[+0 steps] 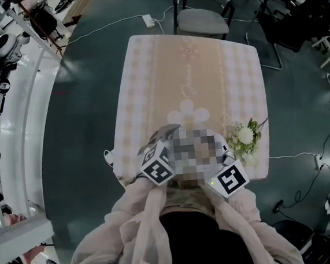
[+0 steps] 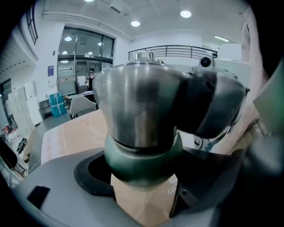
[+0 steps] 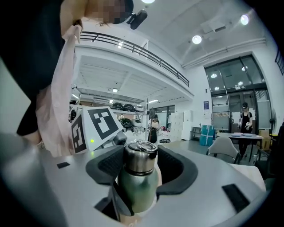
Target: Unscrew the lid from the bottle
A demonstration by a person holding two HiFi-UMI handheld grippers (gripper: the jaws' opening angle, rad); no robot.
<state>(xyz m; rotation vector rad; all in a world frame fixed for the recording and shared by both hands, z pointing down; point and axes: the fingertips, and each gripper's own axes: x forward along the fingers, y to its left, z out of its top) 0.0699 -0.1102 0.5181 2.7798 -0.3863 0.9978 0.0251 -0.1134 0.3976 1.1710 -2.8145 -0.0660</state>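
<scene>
Head view is showing the person's 2 pale sleeves [image 1: 135, 215] reaching over the near edge of a table [image 1: 259, 96] that is wearing a checked beige cloth [image 1: 188, 74]. The left gripper [image 1: 163, 156] and the right gripper [image 1: 225, 170] are meeting there, marker cubes facing up. White flowers [image 1: 245, 135] are lying on the cloth just beside the right gripper, and a grey chair [image 1: 201, 16] is standing at the far side. The spot where the jaws are meeting is unreadable from up here, so the bottle is not showing in this view.

Left gripper view is filling that gap. The bottle [image 2: 144, 162] is sitting right against the camera, with its green body clamped between the left gripper's 2 jaws and its steel lid [image 2: 135, 102] rising beyond them. A dark curved part of the right gripper is hugging the lid's right-hand side.

Right gripper view is showing the same bottle from the opposite side, upright, with the lid standing between the right gripper's 2 ridged pads [image 3: 106, 165]. Those jaws are standing apart around the lid, close on both sides but not squeezing it. The left gripper's marker cube [image 3: 103, 123] is showing behind. Beige cloth is showing under the bottle in both gripper views, yet neither is telling whether its base is touching the table.
</scene>
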